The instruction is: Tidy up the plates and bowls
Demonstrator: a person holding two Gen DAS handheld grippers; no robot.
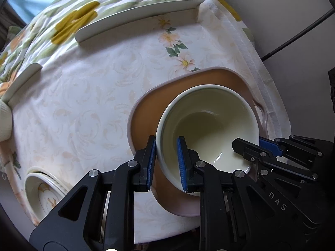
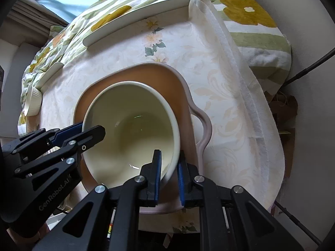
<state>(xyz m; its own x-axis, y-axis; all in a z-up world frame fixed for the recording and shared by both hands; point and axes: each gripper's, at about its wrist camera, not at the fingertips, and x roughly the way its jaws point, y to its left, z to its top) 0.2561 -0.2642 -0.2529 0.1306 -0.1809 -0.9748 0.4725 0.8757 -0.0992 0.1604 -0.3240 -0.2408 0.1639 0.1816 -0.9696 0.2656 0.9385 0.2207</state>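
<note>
**A:** What is in front of the two cameras?

**B:** A large cream bowl (image 1: 207, 129) sits on a pinkish-brown tray (image 1: 144, 108) with a looped handle, on a round tabletop (image 1: 83, 104) under a pale floral cloth. The left hand-held gripper (image 1: 166, 163) straddles the bowl's rim on one side, one finger outside the wall and one inside. The right hand-held gripper (image 2: 169, 175) does the same on the opposite side. Both are narrowed around the wall, but small gaps beside the pads leave me unable to tell whether they clamp it or merely frame it.

**A:** Is the bowl lifted?

**B:** I cannot say. It looks tilted over the tray and may be resting on it.

**A:** What else is out?

**B:** A white plate (image 1: 138, 18) lies at the far edge of the tabletop, and a second white plate (image 1: 21, 81) at the left edge. A ribbed white bowl (image 1: 5, 123) sits beside that one. Near the left camera a small stack of patterned dishes (image 1: 46, 192) shows.

**A:** How far along is the tidying?

**B:** Early to middling, I judge. One bowl is at the tray; the plates and the ribbed bowl lie scattered, well apart from it, and seem yet to be gathered.
</note>
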